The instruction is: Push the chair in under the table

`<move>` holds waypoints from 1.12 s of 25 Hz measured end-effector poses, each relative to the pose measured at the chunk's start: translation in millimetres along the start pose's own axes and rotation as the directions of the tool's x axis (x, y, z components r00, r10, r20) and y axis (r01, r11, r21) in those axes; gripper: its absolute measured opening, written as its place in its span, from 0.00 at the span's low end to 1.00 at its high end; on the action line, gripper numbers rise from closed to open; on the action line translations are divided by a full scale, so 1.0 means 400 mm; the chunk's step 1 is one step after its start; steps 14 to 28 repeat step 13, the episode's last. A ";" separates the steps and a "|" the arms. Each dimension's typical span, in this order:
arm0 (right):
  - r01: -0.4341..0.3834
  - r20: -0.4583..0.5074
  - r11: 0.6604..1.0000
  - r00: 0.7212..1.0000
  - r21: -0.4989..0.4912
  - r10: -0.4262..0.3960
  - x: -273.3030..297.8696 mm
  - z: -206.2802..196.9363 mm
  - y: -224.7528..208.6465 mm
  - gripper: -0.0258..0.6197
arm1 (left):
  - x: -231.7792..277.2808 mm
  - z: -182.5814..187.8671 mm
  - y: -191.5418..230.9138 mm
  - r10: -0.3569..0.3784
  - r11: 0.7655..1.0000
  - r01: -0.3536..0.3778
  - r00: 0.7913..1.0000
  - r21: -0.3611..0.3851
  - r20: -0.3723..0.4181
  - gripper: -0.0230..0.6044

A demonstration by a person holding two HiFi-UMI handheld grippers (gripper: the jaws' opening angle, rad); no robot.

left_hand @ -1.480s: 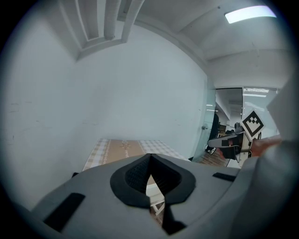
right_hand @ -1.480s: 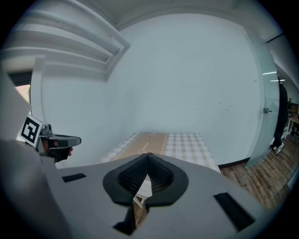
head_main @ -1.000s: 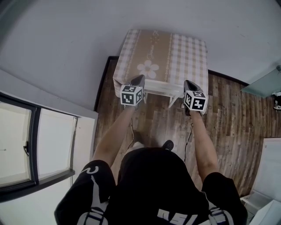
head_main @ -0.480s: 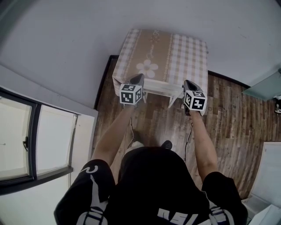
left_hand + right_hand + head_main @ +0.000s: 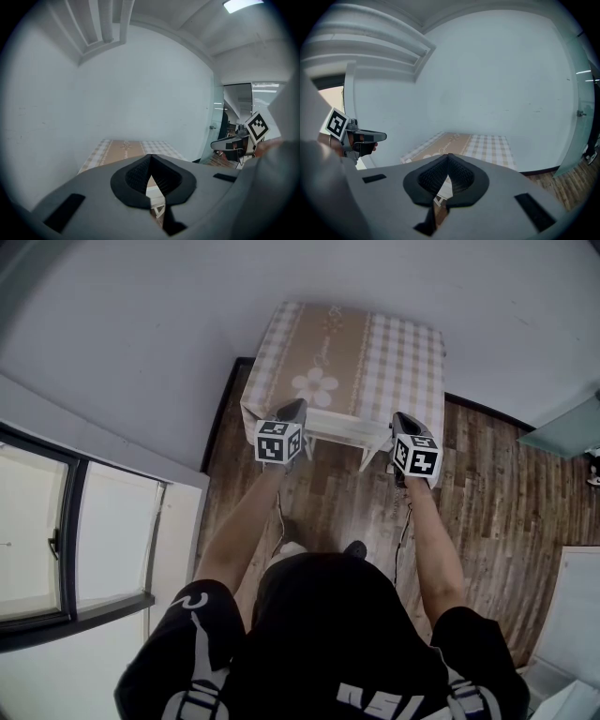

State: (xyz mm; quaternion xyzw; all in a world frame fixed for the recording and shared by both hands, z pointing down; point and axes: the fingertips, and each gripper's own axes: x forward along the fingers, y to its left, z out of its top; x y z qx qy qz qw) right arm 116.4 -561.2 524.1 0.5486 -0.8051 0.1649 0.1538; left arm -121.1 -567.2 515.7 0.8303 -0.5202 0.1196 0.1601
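A small table [image 5: 347, 343] with a beige and white checked cloth stands against the wall. The white chair [image 5: 342, 427] sits at its near edge, with only the top rail and a leg showing under the cloth. My left gripper [image 5: 297, 411] is shut, its tip at the rail's left end. My right gripper [image 5: 402, 419] is shut at the rail's right end. Whether either tip touches the rail is hidden by the grippers. In the left gripper view the shut jaws [image 5: 150, 180] let a strip of white chair [image 5: 157, 197] show. The right gripper view shows the same [image 5: 447, 176].
Dark wood floor [image 5: 487, 484] spreads right of the table. A window [image 5: 37, 549] and white wall ledge lie to the left. A glass door panel [image 5: 562, 418] and white furniture [image 5: 577, 615] stand at the right. A thin cable [image 5: 403, 531] hangs by the person's right arm.
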 end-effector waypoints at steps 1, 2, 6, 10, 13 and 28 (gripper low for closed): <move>-0.002 0.000 1.000 1.000 -0.001 0.002 0.000 -0.001 0.001 0.06 | 0.000 -0.001 0.000 0.000 1.000 0.000 1.000 0.000 -0.001 0.08; -0.003 0.000 1.000 1.000 -0.001 0.003 0.000 -0.002 0.002 0.06 | -0.001 -0.002 0.000 -0.001 1.000 0.001 1.000 0.000 -0.002 0.08; -0.003 -0.003 1.000 1.000 -0.003 0.003 0.000 -0.005 0.001 0.06 | 0.000 -0.004 0.002 -0.002 1.000 0.003 1.000 0.006 -0.005 0.08; -0.001 -0.005 1.000 1.000 -0.002 0.001 0.005 -0.005 0.001 0.06 | 0.002 -0.007 0.006 -0.004 1.000 0.005 1.000 0.004 -0.008 0.08; -0.001 -0.007 1.000 1.000 -0.002 0.001 0.008 -0.005 0.001 0.06 | 0.005 -0.009 0.008 -0.006 1.000 0.006 1.000 0.003 -0.011 0.08; -0.001 -0.007 1.000 1.000 -0.002 0.001 0.008 -0.005 0.001 0.06 | 0.005 -0.009 0.008 -0.006 1.000 0.006 1.000 0.003 -0.011 0.08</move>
